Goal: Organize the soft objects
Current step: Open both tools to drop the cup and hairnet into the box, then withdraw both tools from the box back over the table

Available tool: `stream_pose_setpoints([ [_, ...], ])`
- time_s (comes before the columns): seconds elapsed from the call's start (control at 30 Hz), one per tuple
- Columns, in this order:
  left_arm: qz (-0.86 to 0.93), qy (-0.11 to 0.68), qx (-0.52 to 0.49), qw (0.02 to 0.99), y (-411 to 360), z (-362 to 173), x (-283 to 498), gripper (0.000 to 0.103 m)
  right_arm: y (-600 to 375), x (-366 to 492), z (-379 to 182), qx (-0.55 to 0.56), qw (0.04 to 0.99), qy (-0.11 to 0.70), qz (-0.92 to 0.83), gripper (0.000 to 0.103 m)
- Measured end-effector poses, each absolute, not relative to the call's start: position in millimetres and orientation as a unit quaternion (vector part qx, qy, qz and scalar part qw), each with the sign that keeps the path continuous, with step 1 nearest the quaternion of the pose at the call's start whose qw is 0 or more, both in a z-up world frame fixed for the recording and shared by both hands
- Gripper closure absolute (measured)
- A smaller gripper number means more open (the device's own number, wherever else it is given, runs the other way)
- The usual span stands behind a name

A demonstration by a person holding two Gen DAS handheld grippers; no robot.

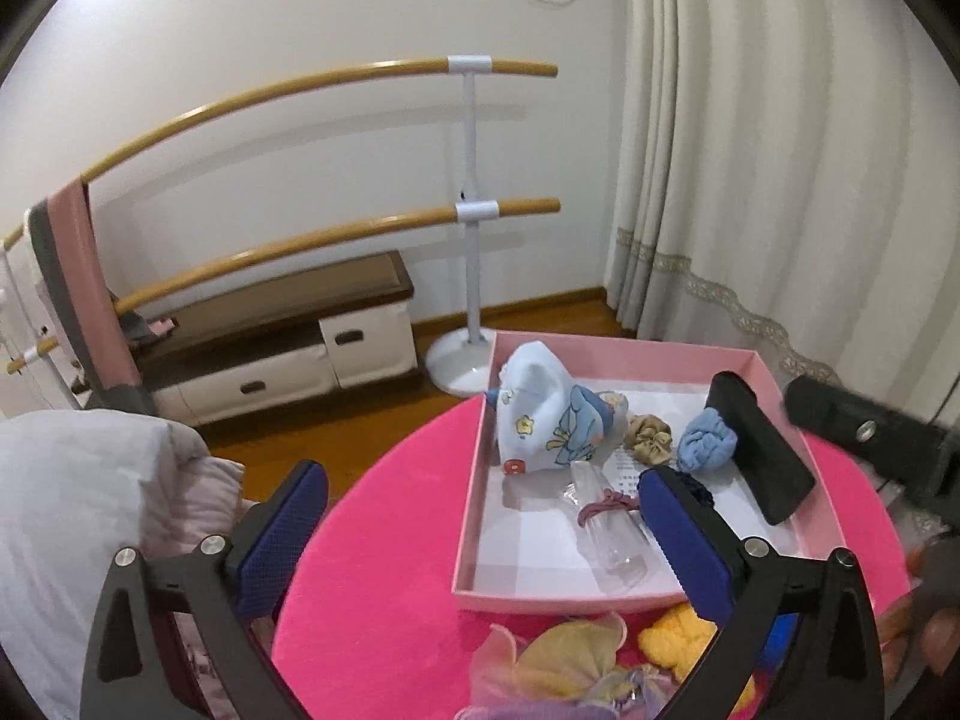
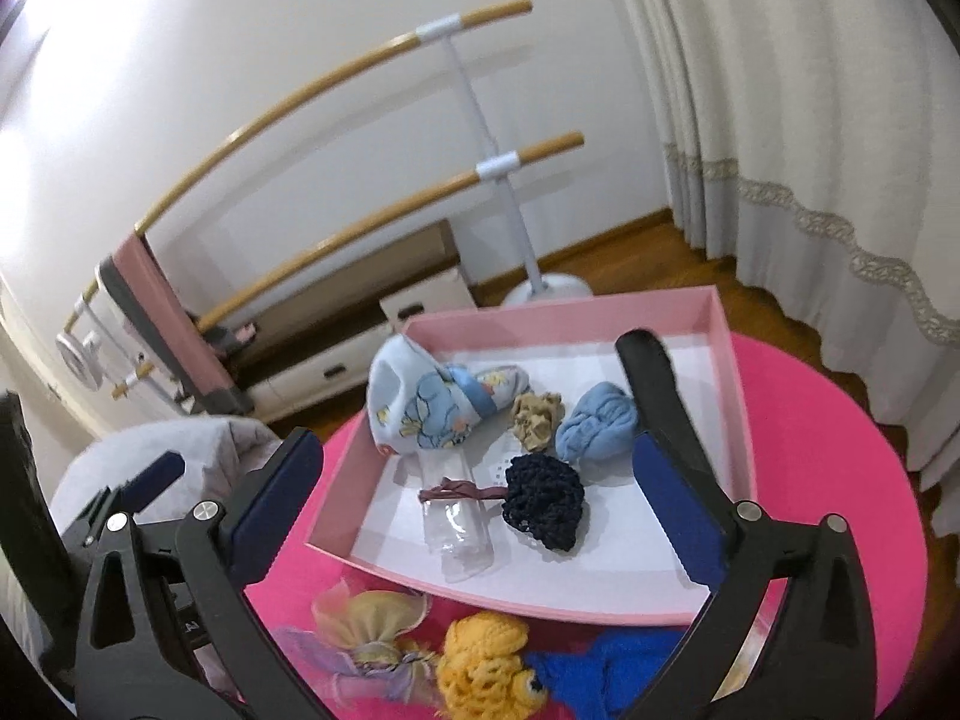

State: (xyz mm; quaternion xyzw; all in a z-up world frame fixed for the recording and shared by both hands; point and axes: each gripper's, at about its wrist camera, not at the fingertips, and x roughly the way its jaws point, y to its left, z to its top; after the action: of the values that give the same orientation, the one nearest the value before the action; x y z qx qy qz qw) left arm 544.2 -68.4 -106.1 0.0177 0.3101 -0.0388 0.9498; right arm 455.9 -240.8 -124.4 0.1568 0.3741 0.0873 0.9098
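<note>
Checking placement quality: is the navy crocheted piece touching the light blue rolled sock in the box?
Apart. The right wrist view shows white box floor between the navy crocheted piece and the light blue rolled sock.

Pink box (image 2: 735,396): one, on the round pink table (image 2: 840,480).
Items inside the box: six.
Printed baby cloth (image 2: 414,414): one, at 10 o'clock in the box.
Beige scrunchie (image 2: 536,420): one, near the centre.
Light blue rolled cloth (image 2: 597,429): one, at 2 o'clock.
Navy knitted net (image 2: 546,501): one, at 6 o'clock.
Clear plastic piece (image 2: 462,546): one, at 7 o'clock.
Maroon hair tie (image 2: 456,492): one, lying on the clear piece.
Items on the table outside the box, along its 6 o'clock side: three.
Pastel fabric flower (image 2: 366,630): one.
Yellow crocheted toy (image 2: 486,660): one.
Blue crocheted toy (image 2: 612,672): one.
Grippers: two, left gripper (image 1: 480,516) and right gripper (image 2: 474,480).
</note>
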Motion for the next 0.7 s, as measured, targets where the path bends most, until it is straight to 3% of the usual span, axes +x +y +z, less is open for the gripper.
stream_pose_setpoints([
  [0.7, -0.056, 0.232, 0.006, 0.971, -55, -71, 362, 0.0, -259, 287, -49, 0.112, 0.956, 0.268, 0.029, 0.0],
])
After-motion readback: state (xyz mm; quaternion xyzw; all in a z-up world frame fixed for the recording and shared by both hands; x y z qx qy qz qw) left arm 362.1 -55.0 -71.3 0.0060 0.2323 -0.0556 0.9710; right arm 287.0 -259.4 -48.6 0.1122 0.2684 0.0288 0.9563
